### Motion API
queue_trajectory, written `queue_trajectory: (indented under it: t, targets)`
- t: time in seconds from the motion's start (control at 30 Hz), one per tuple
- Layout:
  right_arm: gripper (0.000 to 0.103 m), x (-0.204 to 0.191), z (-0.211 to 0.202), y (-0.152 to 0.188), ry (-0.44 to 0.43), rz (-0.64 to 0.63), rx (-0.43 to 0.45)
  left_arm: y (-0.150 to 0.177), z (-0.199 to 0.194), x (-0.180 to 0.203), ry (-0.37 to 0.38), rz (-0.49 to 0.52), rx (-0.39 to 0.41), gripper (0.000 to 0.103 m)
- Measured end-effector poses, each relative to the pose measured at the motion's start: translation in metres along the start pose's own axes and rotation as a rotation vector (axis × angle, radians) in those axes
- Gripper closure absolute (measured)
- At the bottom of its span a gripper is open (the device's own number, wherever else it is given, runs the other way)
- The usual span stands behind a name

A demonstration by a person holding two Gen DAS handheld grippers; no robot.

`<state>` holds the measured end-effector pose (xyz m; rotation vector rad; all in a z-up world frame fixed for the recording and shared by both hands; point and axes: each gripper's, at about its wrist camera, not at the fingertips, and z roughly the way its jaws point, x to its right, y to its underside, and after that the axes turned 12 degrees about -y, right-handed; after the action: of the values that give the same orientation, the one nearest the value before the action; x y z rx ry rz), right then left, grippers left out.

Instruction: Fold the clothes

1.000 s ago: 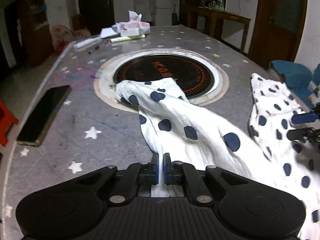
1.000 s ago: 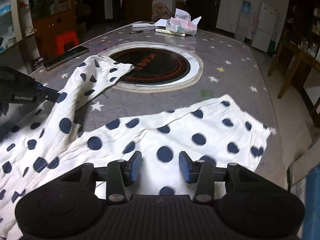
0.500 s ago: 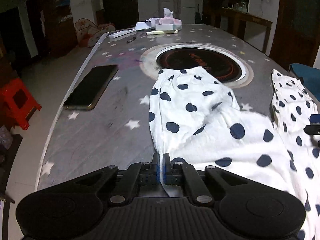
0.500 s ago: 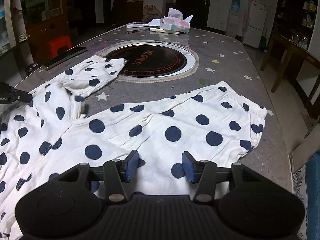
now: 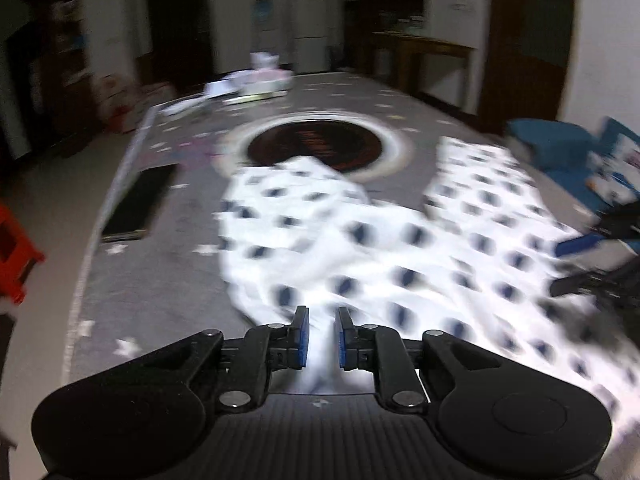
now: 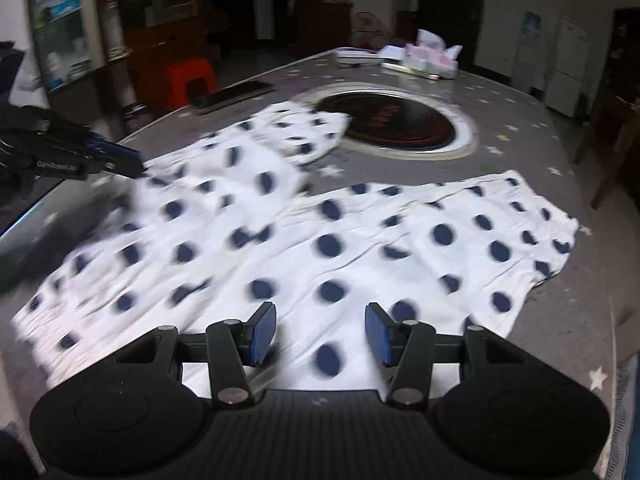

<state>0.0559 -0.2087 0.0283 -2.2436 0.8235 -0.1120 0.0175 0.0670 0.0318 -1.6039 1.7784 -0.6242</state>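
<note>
I'm working over a long grey bench (image 6: 520,120) scattered with printed stars, in a dim room with dark cabinets around it. Both views are smeared with motion.

Right under my left gripper (image 5: 322,338) the jaws now stand a little apart with a white fold of the polka-dot garment (image 6: 320,232) lying loose between them; half a second ago they were pinched tight on that fold, so I read this as the release. My right gripper (image 6: 320,338) hovers wide open over the near hem, holding nothing, as before.

Just ahead of both, the garment lies spread flat across the bench, one leg running toward the right edge, the other reaching forward until its cuff overlaps the rim of the round cooktop (image 6: 400,120). A second ago that leg was lifted and stretched; now it is laid down, so the spreading looks finished and folding can begin.

Farther left of the cooktop sits a phone (image 5: 138,204); at the far end, a tissue pack (image 6: 432,58).
</note>
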Motion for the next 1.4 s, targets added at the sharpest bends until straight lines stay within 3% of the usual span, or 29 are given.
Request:
queue_trajectory:
  t: [0.13,0.3,0.67,0.87,1.1,1.23,1.4]
  targets:
    - [0.053,-0.02,-0.009,0.012,-0.056,-0.029,-0.026,0.018,-0.018,0.031,0.097,0.087,0.008,0.088]
    - [0.052,-0.035,-0.006,0.035,-0.065,-0.059,-0.071,0.036,-0.02,0.051,0.131,0.151,-0.018,0.088]
    - [0.052,-0.06,-0.027,0.061,-0.158,-0.085,-0.131,0.068,-0.045,0.046,0.216,0.189,-0.121,0.088]
    - [0.051,-0.056,-0.04,0.056,-0.21,-0.047,-0.129,0.057,-0.045,0.032,0.249,0.176,-0.154,0.086]
    - [0.051,-0.009,-0.036,0.026,-0.068,0.003,-0.034,0.017,-0.02,0.015,0.169,0.095,-0.077,0.085]
    - [0.051,0.028,-0.017,0.011,0.034,0.044,0.005,-0.007,0.016,0.002,0.085,0.006,-0.076,0.085]
    - [0.051,0.068,0.003,-0.002,0.08,0.123,0.048,-0.029,0.058,-0.012,0.017,-0.101,-0.09,0.085]
